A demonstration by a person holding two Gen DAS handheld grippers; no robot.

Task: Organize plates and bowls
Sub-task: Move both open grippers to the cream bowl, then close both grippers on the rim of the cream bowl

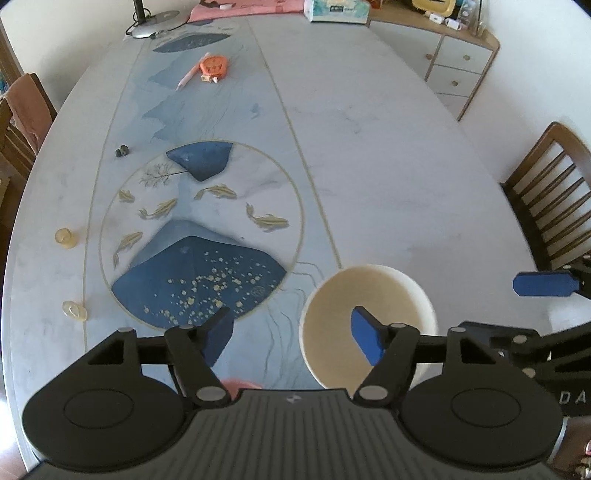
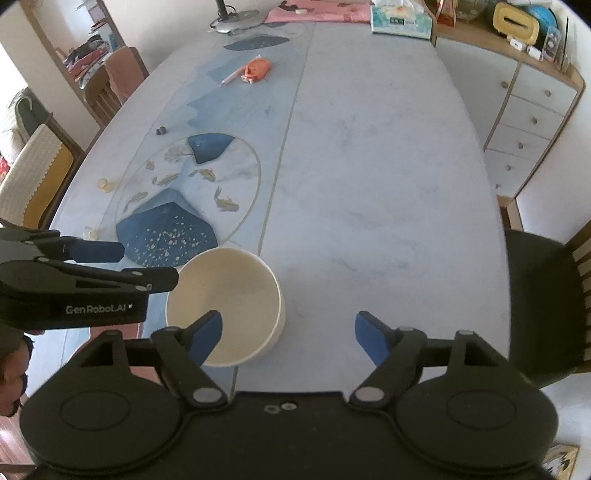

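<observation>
While both my tongs hang over the near end of the table (image 2: 369, 155), nothing is clamped. Left tongs (image 1: 291, 334): fingers apart, right finger over the mouth of the bowl (image 1: 369, 314), left finger over the blue painted patch; contact with the bowl I cannot tell. Right tongs (image 2: 288, 338): fingers apart, left finger over the bowl's near rim, right finger above bare tabletop.

Bowl: cream, upright, near the table's front edge, just right of the painted circle with fish (image 1: 201, 229).

Surface: pale marbled top, long, with a blue painted band running down its length between two thin gold lines. Two small yellowish cups (image 1: 65, 238) (image 1: 75, 310) sit near the left edge, well apart from the bowl. A small dark lump (image 1: 122, 150) lies further up the left line. An orange tape (image 1: 213, 66) and a pink pen (image 1: 192, 72) lie side by side toward the far end. At the far end: lamp base (image 1: 157, 24), pink cloth (image 1: 251, 9), tissue box (image 1: 336, 11).

Room: white drawer unit (image 2: 532, 122) with a wood top along the right wall, cluttered on top. Dark slatted chair (image 1: 546, 206) at right. Chairs (image 2: 110, 85) and shelves at left.
</observation>
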